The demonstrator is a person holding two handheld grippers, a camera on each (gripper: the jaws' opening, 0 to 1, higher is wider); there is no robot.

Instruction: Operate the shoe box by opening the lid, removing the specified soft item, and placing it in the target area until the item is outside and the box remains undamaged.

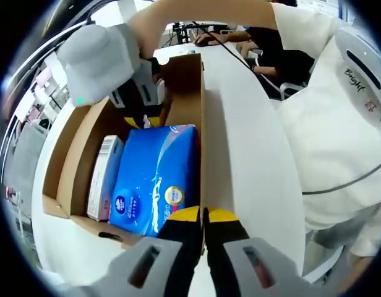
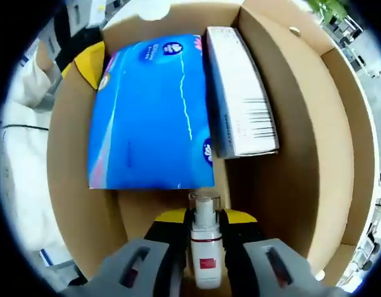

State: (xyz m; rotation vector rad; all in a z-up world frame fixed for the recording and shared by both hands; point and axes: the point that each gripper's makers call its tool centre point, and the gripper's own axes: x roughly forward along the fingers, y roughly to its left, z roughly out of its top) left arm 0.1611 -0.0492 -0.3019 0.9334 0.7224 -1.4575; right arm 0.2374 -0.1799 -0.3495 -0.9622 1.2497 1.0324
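We are wearing a white short-sleeved T-shirt with small dark and red lettering at two o'clock in the left gripper view, and a thin black cable is crossing it. Our left gripper and right gripper are showing grey bodies with black jaws tipped in yellow.

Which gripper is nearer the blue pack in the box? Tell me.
Left. The left gripper presses against the blue pack's near end at the box wall. The right gripper, holding a small bottle, sits just short of it.
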